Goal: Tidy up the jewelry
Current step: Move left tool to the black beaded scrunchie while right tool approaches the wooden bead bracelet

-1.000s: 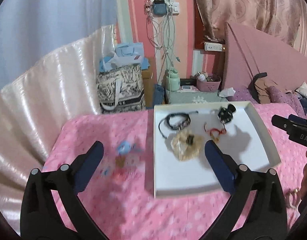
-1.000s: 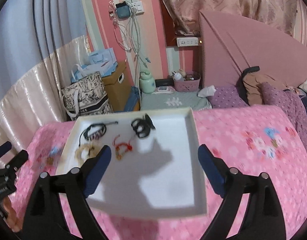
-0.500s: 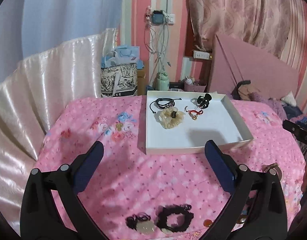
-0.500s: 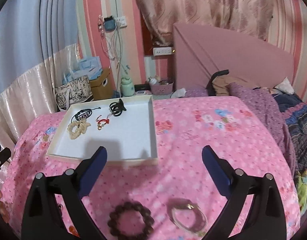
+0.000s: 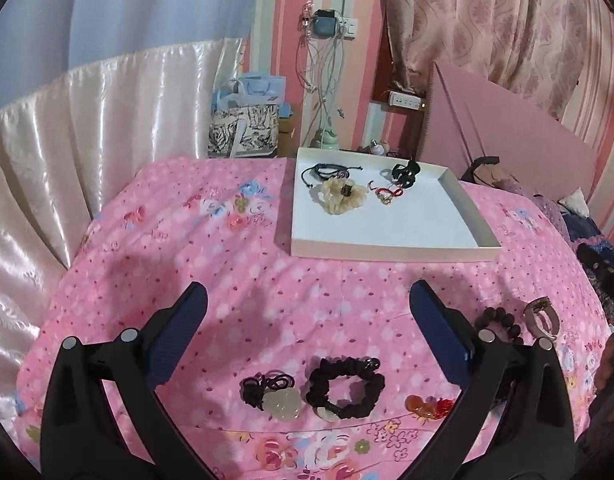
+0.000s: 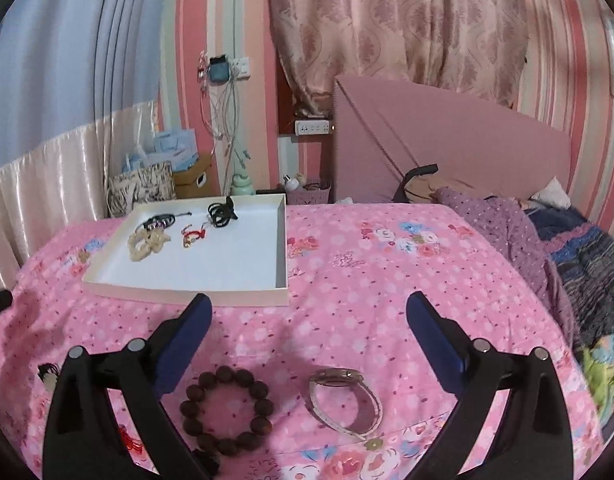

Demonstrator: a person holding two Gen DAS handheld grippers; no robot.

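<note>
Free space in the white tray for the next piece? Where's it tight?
White shallow tray: near half and right side bare. Crowded at its far-left corner: cream scrunchie, black cord bracelet, red string charm, black hair claw. Pink floral bedspread right of it is bare.

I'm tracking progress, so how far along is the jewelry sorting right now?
Partly done. Four pieces lie in the white tray, including the cream scrunchie. Both grippers are open and empty. Left on the bedspread: black scrunchie, bead bracelet, watch and other small pieces.
</note>
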